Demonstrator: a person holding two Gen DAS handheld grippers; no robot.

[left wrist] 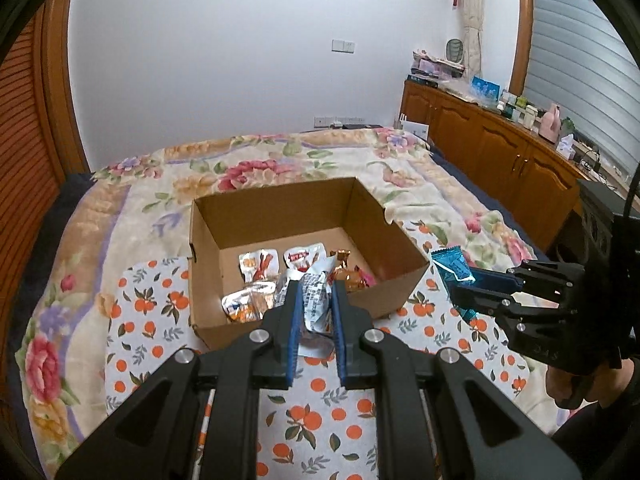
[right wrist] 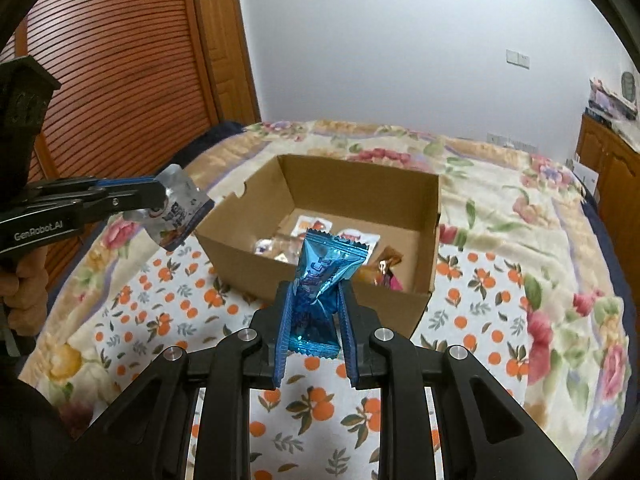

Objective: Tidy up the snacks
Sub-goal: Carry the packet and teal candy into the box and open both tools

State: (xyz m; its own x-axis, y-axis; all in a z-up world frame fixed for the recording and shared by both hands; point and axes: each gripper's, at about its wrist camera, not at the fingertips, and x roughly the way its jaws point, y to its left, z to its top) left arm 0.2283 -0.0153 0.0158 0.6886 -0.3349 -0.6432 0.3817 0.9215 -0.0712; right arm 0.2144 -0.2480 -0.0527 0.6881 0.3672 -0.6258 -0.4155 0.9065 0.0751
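An open cardboard box (left wrist: 404,276) (right wrist: 434,240) stands on the bed and holds several snack packets (left wrist: 258,266) (right wrist: 356,240). My left gripper (left wrist: 314,300) is shut on a silver snack pouch (left wrist: 316,304), held just above the box's near edge; the pouch also shows in the right wrist view (right wrist: 180,212), left of the box. My right gripper (right wrist: 316,300) is shut on a blue foil snack packet (right wrist: 324,280), held above the cloth in front of the box; in the left wrist view the packet (left wrist: 452,266) is right of the box.
The box sits on a white cloth with orange fruit print (left wrist: 320,400) (right wrist: 160,312) over a floral blanket (left wrist: 248,168) (right wrist: 540,216). A wooden sideboard (left wrist: 500,148) with clutter runs along the right wall. A slatted wooden door (right wrist: 120,60) is on the left.
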